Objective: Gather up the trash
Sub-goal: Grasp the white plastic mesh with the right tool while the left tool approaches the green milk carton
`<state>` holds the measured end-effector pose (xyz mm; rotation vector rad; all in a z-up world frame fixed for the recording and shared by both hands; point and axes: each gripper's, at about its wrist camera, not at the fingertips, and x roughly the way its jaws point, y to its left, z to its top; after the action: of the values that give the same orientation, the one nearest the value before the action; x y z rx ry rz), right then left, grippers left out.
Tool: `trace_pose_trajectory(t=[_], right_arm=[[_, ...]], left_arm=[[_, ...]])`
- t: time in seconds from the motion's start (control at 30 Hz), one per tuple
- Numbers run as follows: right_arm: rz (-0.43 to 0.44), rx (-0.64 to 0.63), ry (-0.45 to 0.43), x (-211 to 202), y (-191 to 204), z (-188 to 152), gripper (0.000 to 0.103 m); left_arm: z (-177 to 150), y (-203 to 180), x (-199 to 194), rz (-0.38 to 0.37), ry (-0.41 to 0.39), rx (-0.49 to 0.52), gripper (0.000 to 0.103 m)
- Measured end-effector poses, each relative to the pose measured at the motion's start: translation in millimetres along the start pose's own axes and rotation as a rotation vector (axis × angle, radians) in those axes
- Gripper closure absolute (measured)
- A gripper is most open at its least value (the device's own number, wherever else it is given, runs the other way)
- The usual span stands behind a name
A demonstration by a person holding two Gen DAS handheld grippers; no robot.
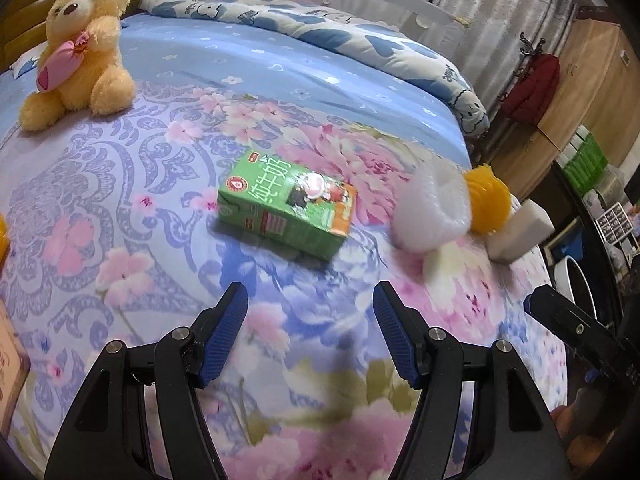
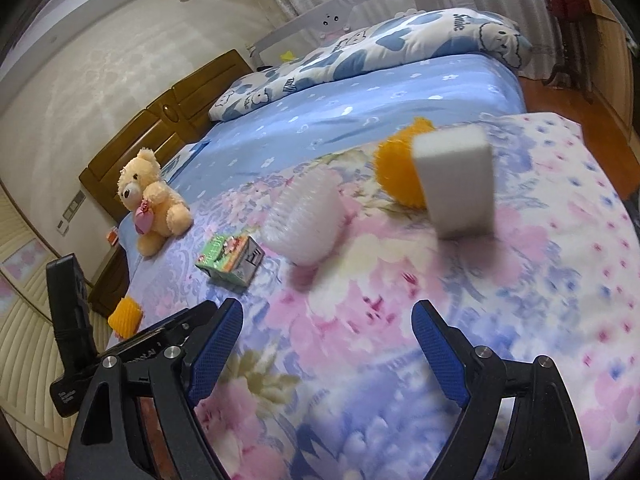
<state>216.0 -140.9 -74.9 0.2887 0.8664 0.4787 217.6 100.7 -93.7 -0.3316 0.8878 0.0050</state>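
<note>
Spread across a big bed, a floral quilt point(image 1: 120, 216) is carrying the litter, and the nearest piece to the left gripper point(image 1: 310, 312) is a green milk carton point(image 1: 286, 210), lying flat on its broad face a little ahead of the jaws. Those jaws are standing apart with nothing between them. The right gripper point(image 2: 328, 328) is likewise standing wide and empty, facing a white foam block point(image 2: 456, 184) that is standing on end, with an orange foam net point(image 2: 400, 168) just behind it and a white foam net sleeve point(image 2: 304, 220) lying between block and carton.

To my eye the approach is what is going on now, with nothing yet gripped. For the carton, I would be coming down squarely over its narrow width, so the pads close on the two long sides rather than skidding over the printed top; the quilt is soft, so pressing in a little should be helping the fingertips get under the edges. The block looks light and tippy, so it is probably needing a gentle squeeze.

A teddy bear point(image 1: 80, 44) is sitting well apart near the headboard, no obstacle and not trash. Another orange net point(image 2: 126, 316) is waiting at the bed's edge. No bin is showing clearly.
</note>
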Motion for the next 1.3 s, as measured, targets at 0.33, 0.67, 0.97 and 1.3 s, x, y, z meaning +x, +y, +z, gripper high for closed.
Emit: trace_pose_trajectory(t=[0.33, 0.67, 0.97, 1.3], right_arm=[[0.029, 0.058, 0.019, 43.5, 4.3, 19.6, 0.027], [0.042, 0.079, 0.031, 71.4, 5.0, 33.6, 0.052], [0.048, 0.028, 0.024, 59.4, 12.4, 25.2, 0.078], [0.044, 0.075, 0.002, 22.8, -9.1, 9.9, 0.078]], left_arm=[[15.2, 4.8, 25.5, 0.016, 0.03, -0.016, 0.037], [14.6, 37.9, 17.4, 0.084, -0.001, -0.055, 0.037], [13.1, 30.4, 15.6, 0.022, 0.02, -0.068, 0.035], [22.9, 9.4, 32.2, 0.105, -0.01, -0.047, 0.034]])
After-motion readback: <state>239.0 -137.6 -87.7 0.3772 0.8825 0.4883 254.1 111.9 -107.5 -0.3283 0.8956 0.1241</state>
